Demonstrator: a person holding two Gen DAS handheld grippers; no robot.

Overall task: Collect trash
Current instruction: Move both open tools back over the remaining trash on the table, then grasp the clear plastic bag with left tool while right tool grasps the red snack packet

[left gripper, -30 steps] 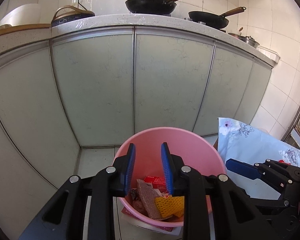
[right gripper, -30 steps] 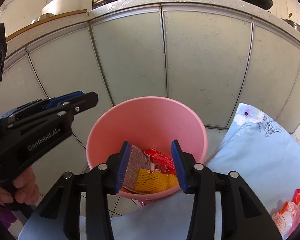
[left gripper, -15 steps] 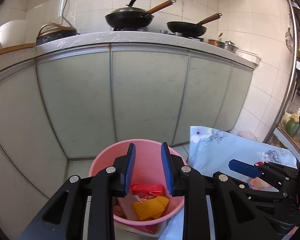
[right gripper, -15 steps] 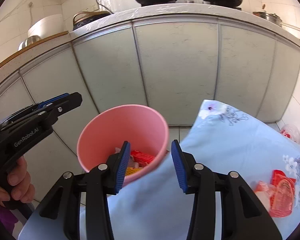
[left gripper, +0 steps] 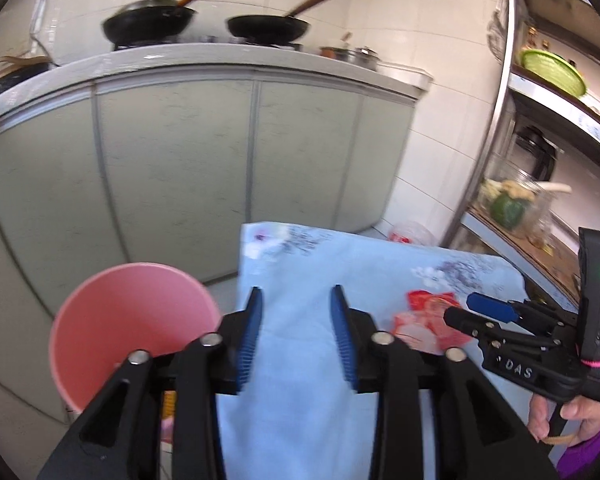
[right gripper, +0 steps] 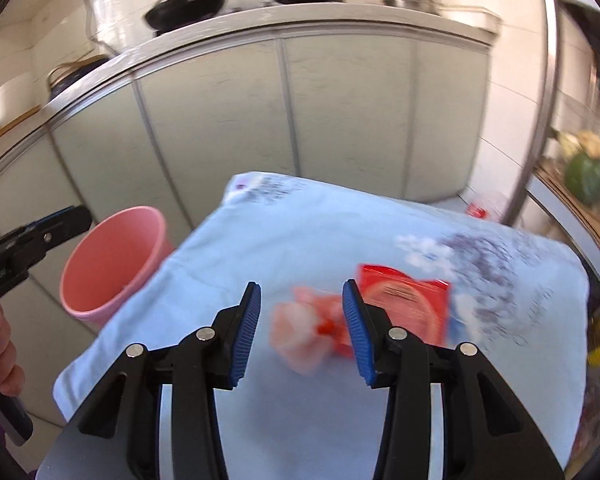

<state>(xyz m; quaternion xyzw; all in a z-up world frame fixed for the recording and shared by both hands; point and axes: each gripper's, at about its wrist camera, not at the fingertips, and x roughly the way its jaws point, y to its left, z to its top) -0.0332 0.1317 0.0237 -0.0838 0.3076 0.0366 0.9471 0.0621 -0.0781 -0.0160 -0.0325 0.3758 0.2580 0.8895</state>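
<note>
Pale green cabinet doors (right gripper: 340,120) and a stone counter with two black pans (left gripper: 204,24) back this kitchen scene, and in front of them stands a table under a light blue floral cloth (right gripper: 284,240). That cloth serves as the landmark. Off its left edge, lower down and close to the corner, stands the pink bin (right gripper: 112,256); its rim is in view but most of its inside is hidden by the left tool in the left wrist view.

On the cloth, toward its right half, lie the pieces of trash: a crumpled pale pink plastic wrapper (right gripper: 300,336) and, touching it on the far right side, a flat red packet (right gripper: 412,300). Both are blurred, so any print on them cannot be read.

The right gripper (right gripper: 302,334) hangs over the cloth with its blue-padded fingers spread wide and nothing between them but air; the pink wrapper sits in line with the gap, beyond the tips. The left gripper (left gripper: 296,340) is likewise spread and empty, above the cloth's left part, next to the bin.

Judging by this, the step in hand is the reach for another piece of trash. The next move seems to call for lowering the right tool until its pads straddle the wrapper, then pinching the thin plastic firmly enough that it does not slip, without catching the cloth beneath, before carrying it left to the bin.
</note>
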